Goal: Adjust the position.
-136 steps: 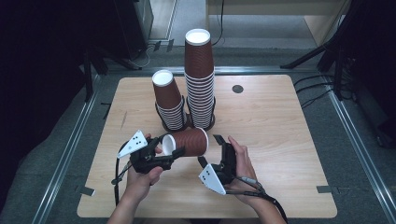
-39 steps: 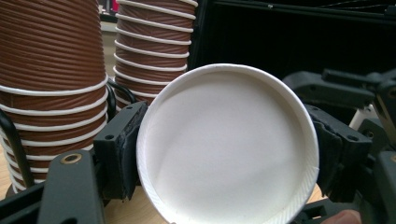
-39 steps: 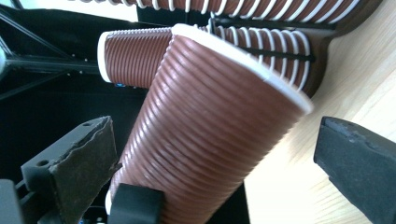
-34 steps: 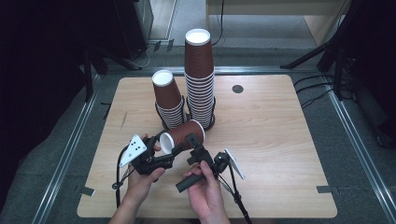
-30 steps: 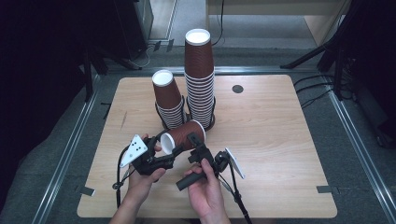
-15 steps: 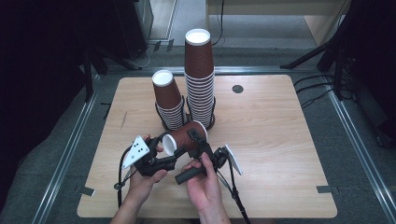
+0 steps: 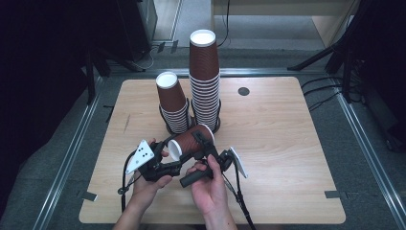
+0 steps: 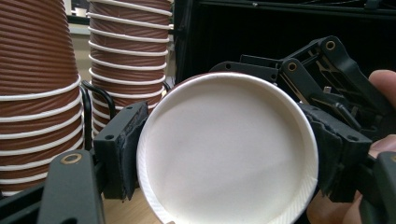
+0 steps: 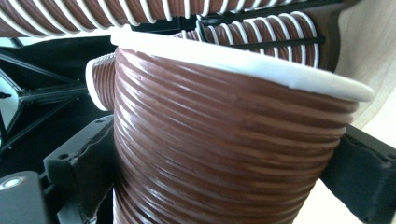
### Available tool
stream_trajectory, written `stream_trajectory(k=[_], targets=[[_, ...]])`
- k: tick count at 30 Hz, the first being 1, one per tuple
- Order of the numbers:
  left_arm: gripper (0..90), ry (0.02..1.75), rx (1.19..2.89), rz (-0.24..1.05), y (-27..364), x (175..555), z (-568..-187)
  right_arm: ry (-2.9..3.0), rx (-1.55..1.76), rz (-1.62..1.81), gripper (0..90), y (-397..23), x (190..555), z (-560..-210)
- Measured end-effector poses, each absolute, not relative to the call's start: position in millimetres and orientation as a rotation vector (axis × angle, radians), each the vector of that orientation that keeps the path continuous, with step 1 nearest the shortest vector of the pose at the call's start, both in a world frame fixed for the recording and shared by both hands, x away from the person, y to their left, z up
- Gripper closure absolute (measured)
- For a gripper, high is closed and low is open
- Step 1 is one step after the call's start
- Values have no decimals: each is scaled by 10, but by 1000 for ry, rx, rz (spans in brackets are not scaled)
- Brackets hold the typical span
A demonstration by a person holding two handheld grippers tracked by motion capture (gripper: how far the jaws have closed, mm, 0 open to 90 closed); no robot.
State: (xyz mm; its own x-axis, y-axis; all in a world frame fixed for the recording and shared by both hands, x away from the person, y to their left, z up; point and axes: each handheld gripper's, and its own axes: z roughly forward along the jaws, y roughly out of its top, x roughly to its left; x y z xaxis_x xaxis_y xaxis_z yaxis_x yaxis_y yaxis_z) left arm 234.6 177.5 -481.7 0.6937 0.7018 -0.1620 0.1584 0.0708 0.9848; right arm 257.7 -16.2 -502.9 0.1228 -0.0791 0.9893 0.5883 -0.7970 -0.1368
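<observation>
A ribbed brown paper cup (image 7: 190, 143) with a white bottom lies tilted sideways, pinched between both claws, just before two cup stacks (image 7: 203, 81).

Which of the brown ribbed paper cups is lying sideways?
The single brown ribbed paper cup held between both grippers, off the table; the others stand stacked upside down in two stacks.

Brown ribbed cup (image 7: 191, 143) with a white base and rim; both stacks (image 7: 205, 81) match it. Black tongs (image 7: 165, 165), pale wood worktop (image 7: 287, 143).
</observation>
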Motion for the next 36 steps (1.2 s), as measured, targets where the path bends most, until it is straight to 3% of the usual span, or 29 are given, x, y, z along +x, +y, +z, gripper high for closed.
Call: stream_trajectory(k=[17,23,36], targets=[[190,759,1505,378,1854,2369,-4811,-580,-1847,-1853,129,-160,2547,-5015],[83,784,1509,364,1875,2367,-4790,-628,-1849,-1953,129,-204,2564,-4960],[84,810,1487,347,2004,2391,-4783,-660,-1963,-2163,129,-488,2724,-4862]])
